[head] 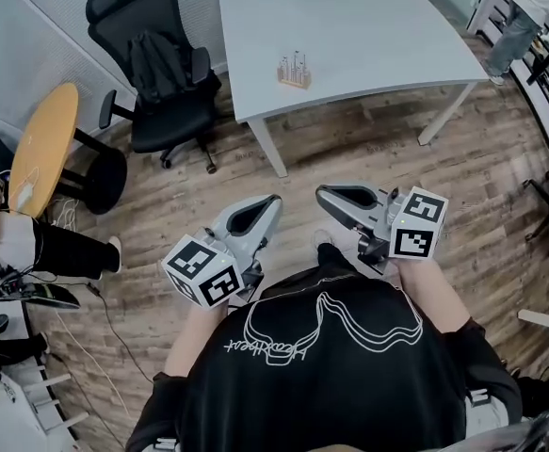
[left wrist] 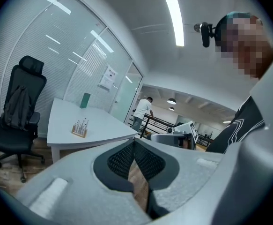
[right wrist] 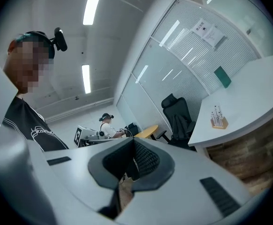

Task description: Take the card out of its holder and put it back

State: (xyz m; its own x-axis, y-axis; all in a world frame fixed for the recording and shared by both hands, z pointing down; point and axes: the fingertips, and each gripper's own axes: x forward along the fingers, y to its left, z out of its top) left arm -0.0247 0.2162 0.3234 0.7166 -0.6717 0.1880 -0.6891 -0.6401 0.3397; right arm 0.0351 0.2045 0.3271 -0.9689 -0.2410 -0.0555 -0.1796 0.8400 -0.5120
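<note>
A small wooden card holder (head: pixel 294 71) with several cards standing upright in it sits on the white table (head: pixel 368 36), far from both grippers. It also shows in the left gripper view as the card holder (left wrist: pixel 80 128) and in the right gripper view as the card holder (right wrist: pixel 217 119). My left gripper (head: pixel 273 199) and right gripper (head: pixel 319 192) are held close to my body above the wooden floor, tips pointing towards the table. The left gripper (left wrist: pixel 134 144) has its pads together with nothing between them. The right gripper (right wrist: pixel 133 146) is likewise shut and empty.
A black office chair (head: pixel 161 73) stands left of the table, and a round yellow table (head: pixel 43 144) further left. A person (head: pixel 29 248) sits at the left edge; another person (head: pixel 528 12) stands at the top right. A green object (left wrist: pixel 85 100) is on the table's far side.
</note>
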